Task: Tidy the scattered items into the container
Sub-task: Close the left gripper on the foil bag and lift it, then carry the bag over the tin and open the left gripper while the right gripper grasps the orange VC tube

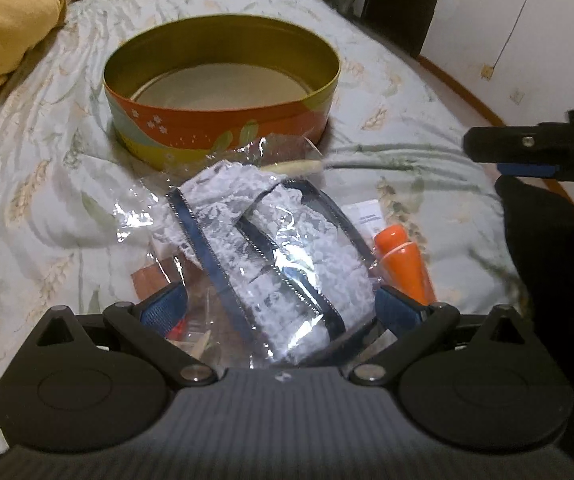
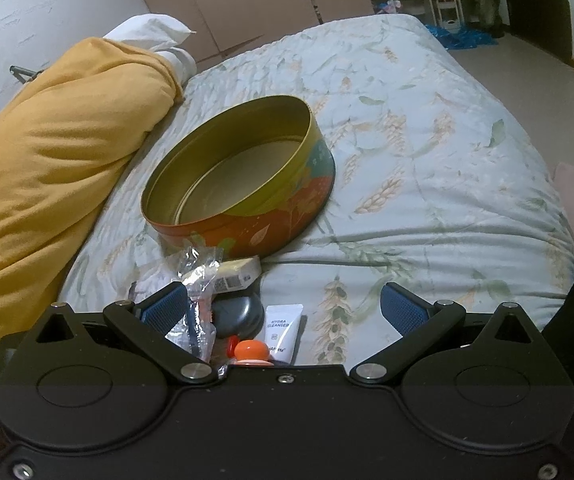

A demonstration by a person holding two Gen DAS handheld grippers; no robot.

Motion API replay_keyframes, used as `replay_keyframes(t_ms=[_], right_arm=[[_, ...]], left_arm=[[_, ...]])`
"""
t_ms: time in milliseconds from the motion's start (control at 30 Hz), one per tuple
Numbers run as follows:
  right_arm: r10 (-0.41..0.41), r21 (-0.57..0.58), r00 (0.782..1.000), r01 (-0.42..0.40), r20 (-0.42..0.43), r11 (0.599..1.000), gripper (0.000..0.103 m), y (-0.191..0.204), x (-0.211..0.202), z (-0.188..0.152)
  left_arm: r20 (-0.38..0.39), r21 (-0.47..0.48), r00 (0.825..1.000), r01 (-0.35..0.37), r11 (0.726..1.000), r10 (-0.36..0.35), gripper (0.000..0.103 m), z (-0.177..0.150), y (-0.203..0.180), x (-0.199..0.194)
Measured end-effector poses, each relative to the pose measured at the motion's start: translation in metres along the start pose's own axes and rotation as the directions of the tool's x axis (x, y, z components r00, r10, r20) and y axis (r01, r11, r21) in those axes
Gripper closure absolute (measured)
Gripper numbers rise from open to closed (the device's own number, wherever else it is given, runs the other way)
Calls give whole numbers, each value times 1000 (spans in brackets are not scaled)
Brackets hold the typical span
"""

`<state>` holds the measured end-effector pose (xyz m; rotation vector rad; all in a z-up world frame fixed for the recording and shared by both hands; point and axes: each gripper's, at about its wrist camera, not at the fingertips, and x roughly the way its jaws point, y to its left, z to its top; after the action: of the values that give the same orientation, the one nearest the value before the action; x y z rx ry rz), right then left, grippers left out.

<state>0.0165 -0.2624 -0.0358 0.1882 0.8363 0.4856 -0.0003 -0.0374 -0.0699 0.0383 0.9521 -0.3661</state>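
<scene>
— Spreading under everything is the bed [image 2: 427, 160], its pale quilt printed with leaves and wheat ears; a yellow pillow [image 2: 55, 168] lies far left, and wardrobe doors and bare floor close the room beyond.

— And the container?

— The round tin [image 1: 223, 136], orange-sided and gold inside, sits open and empty on the quilt, straight ahead of both claws and further away than the clutter.

— What does the left gripper [image 1: 283, 308] have?

— A clear packet of white lace [image 1: 271, 240] edged with dark ribbon runs up between its blue pads [image 1: 165, 306]. The jaws stand fairly wide, and the packet's near end is hidden under the body, so I cannot tell whether they pinch it or merely straddle it. Its long axis points from the claw toward the tin, leaning slightly left, with the far tip just short of the tin's wall.

— So the left hand is the nearer one?

— By my reading, yes: the coming move is a short carry forward over the rim. The right gripper [image 2: 283, 312] hangs spread and holds nothing.

— The small things?

— Between the right jaws lie a white cleanser tube [image 2: 283, 330], a dark oval case [image 2: 237, 314], a small white box [image 2: 235, 272] near the tin, and an orange bottle [image 1: 405, 264] just right of the packet.
</scene>
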Motion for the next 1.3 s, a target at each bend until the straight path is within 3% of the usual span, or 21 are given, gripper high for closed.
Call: replay_keyframes(t_ms=[67, 133, 200, 600, 867, 1300], right_arm=[[1, -2, 1000, -1, -6, 1000, 0, 1, 1, 0], [-1, -5, 1000, 1, -12, 1000, 0, 1, 3, 0], [-1, -6, 1000, 1, -19, 1000, 0, 2, 5, 0], [3, -5, 1000, -3, -29, 1000, 0, 2, 7, -1], [14, 6, 999, -14, -32, 1000, 0, -1, 6, -1], [26, -4, 999, -26, -47, 1000, 0, 0, 5, -3]], left_arm=[[-9, 8, 1000, -8, 1000, 9, 4, 1, -1, 4], [-14, 11, 1000, -24, 1000, 24, 14, 1, -1, 6], [-11, -6, 1000, -19, 1000, 19, 31, 1, 3, 5], [44, -69, 998, 39, 997, -36, 73, 5, 14, -26], [128, -139, 990, 68, 988, -50, 80, 16, 31, -64], [203, -158, 979, 20, 987, 12, 81, 32, 50, -96]])
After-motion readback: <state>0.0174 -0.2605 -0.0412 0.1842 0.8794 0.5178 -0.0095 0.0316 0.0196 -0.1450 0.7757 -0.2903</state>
